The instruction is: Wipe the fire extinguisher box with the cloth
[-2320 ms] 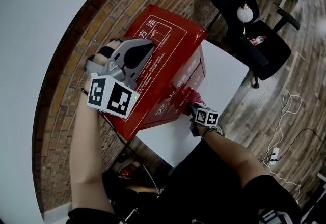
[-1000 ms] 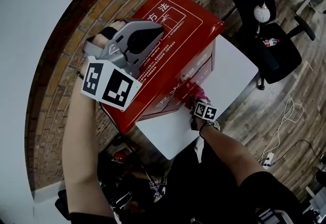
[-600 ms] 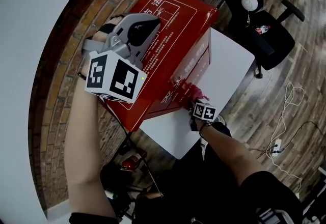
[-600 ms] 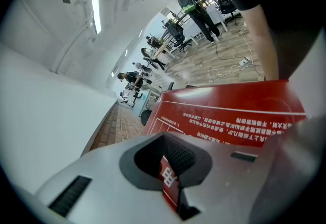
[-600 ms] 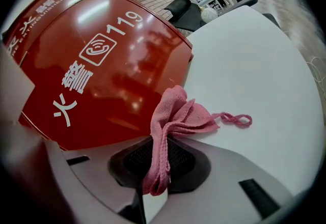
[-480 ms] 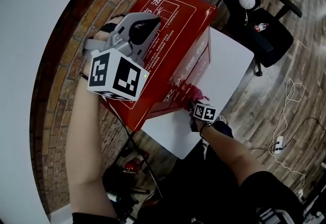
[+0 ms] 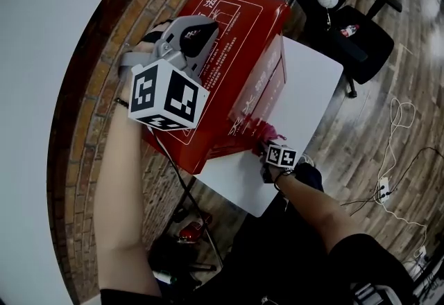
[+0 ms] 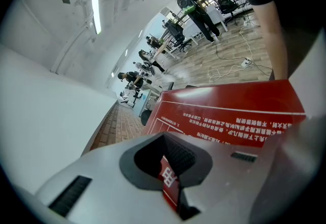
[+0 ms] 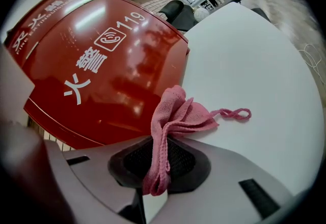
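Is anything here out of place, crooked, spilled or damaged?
Nothing is spilled or visibly damaged. Two small things: the left gripper is clamped on the top edge of the red box, perhaps steadying it on the white table; the pink cloth in the right gripper is bunched, its loop trailing on the table.

Head high, grippers close
Looking steeply down from overhead; both gripper views close behind own jaws, red box [image 7: 239, 54] shared just ahead.

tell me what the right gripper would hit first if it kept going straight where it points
Probably the red front of the fire extinguisher box, near its corner, with the held pink cloth touching before the right gripper; depth is unclear.
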Available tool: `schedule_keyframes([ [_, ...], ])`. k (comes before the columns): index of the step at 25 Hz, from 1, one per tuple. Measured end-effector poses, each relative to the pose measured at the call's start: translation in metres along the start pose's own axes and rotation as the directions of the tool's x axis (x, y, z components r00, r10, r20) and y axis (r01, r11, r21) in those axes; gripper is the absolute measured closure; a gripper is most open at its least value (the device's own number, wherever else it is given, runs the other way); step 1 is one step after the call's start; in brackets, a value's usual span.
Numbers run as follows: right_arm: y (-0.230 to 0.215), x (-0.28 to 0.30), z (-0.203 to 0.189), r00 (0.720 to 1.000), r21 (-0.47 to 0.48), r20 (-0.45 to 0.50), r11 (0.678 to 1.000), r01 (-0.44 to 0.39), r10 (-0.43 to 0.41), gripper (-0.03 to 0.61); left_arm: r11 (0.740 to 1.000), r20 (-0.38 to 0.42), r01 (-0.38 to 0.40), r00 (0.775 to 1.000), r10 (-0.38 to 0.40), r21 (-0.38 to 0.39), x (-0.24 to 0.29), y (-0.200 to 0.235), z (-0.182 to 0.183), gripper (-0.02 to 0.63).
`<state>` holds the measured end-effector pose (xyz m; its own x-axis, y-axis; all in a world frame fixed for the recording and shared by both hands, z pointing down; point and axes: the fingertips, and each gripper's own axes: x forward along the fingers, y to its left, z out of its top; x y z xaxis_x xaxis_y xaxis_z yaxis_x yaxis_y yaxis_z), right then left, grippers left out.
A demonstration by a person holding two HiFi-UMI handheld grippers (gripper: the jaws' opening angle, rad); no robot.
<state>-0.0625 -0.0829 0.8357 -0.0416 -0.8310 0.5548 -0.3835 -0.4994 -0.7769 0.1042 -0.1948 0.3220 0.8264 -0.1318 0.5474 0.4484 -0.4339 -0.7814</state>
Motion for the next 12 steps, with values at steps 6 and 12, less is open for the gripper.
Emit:
schedule_keyframes([
  [6,0.014,-0.009,0.003,0.999,0.001,0.026,0.999,-0.036,0.036,0.505,1.000,-0.001,0.001,1.000,-0.001,-0.001,0.000,0.000,0.000,0.584],
  [12,0.033,-0.023,0.012,0.995,0.025,0.066,0.997,-0.078,0.076,0.505,1.000,0.001,0.004,1.000,-0.004,-0.001,0.000,-0.001,0.000,0.584],
])
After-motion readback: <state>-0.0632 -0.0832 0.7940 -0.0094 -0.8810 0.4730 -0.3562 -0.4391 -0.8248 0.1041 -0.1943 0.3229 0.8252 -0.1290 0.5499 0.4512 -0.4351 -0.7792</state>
